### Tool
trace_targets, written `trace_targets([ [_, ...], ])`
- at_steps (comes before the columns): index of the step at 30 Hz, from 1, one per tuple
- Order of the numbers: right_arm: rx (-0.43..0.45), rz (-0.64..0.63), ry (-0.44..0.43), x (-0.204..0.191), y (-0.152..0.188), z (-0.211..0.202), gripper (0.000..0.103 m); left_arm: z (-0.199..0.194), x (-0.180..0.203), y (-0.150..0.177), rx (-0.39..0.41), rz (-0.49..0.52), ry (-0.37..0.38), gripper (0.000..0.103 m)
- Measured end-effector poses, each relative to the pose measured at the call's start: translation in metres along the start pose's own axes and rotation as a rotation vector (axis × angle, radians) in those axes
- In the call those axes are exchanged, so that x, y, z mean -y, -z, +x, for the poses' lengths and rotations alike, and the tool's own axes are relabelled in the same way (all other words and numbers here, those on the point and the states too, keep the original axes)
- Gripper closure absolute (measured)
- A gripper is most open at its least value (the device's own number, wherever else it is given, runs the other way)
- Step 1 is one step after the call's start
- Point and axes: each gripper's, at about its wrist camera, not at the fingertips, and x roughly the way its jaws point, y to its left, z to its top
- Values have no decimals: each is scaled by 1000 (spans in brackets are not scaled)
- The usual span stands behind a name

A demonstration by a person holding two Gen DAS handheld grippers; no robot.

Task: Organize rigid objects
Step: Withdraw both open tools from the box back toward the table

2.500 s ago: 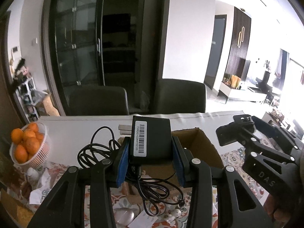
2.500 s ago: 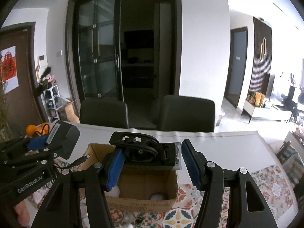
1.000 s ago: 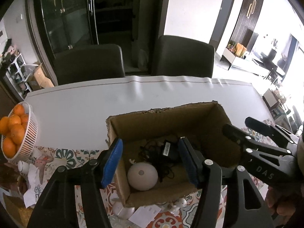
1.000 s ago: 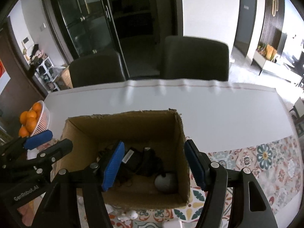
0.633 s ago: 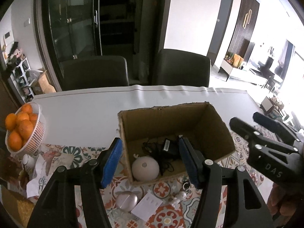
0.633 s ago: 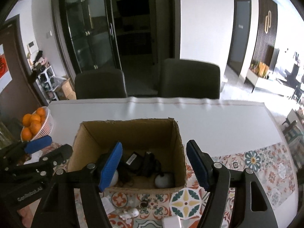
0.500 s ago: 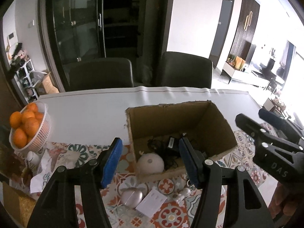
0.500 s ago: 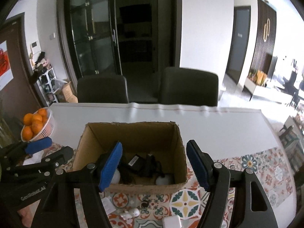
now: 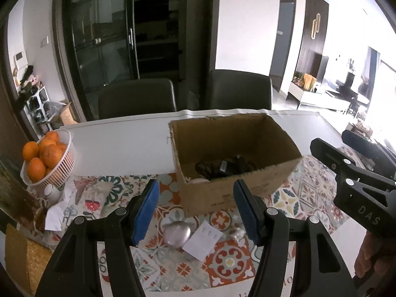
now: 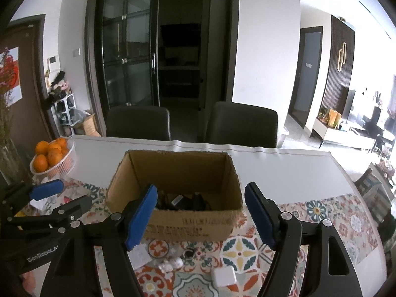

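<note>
A: Progress noted. A black adapter with its cord [image 9: 224, 166] is seen lying inside the cardboard box [image 9: 247, 193], and a pale rounded item [image 9: 198, 180] is glimpsed low at the near wall. More is partly hidden.

B: Left undone: a silver oval case [image 9: 177, 234], a white card [image 9: 203, 239] and small white bits [image 10: 170, 263] are scattered on the patterned cloth [image 9: 292, 198] just in front of the box. A white cube charger [image 10: 224, 276] is also left out, near the right gripper [image 10: 201, 216].

A: Jaws?

B: Right gripper: jaws have just been widening, nothing between them. Left gripper [image 9: 195, 211]: held partly apart, empty too.

A: Judged roughly midway; the loose pieces are yet to be boxed. The orange basket [image 9: 57, 170] is left aside.
</note>
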Motion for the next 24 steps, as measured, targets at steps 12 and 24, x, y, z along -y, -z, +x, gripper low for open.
trace_targets([
  [12, 18, 19, 41, 18, 46, -19, 29, 8, 31, 40, 8, 60, 78, 42],
  [24, -36, 75, 61, 36, 86, -13, 29, 28, 56, 67, -30, 131, 128, 42],
])
